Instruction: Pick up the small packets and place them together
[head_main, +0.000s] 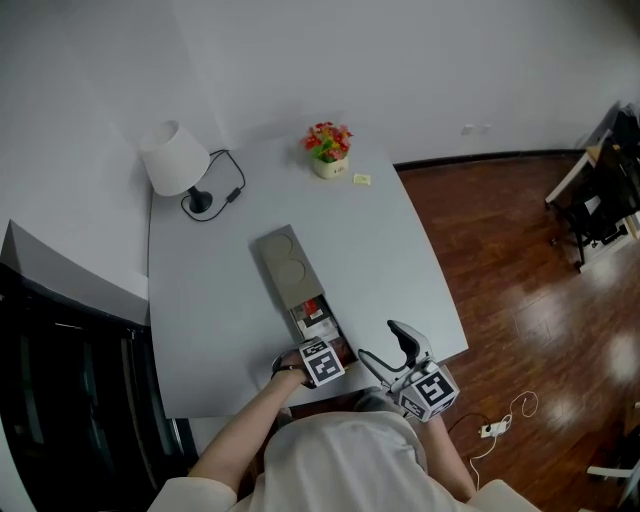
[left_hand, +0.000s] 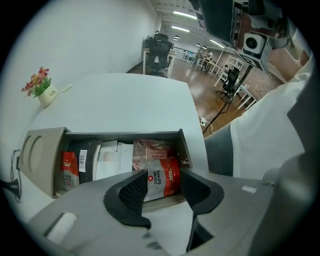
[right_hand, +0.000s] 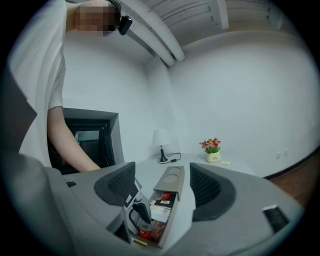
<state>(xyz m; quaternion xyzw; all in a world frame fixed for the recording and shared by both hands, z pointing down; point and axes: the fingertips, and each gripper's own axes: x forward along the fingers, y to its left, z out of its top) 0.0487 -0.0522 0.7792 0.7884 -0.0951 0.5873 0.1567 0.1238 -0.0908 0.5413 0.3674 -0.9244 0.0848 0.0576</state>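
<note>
L gripper (left_hand: 164, 189) jaws clamp red packet (left_hand: 166, 176) in tray (left_hand: 120, 133); R gripper (right_hand: 162, 183) jaws wide, empty.

The grey table (head_main: 395, 255) bears a white lamp (head_main: 176, 160) at its far left, a flower pot (head_main: 329, 152) with a yellow note (head_main: 361, 179) beside it, and a long beige box (head_main: 288, 272).

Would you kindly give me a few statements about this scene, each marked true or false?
1. A red packet sits between the jaws of the left gripper. True.
2. The right gripper holds a packet. False: its jaws stand apart with nothing between them.
3. The lamp stands on the floor. False: it stands on the table.
4. The box contains other packets too. True.
</note>
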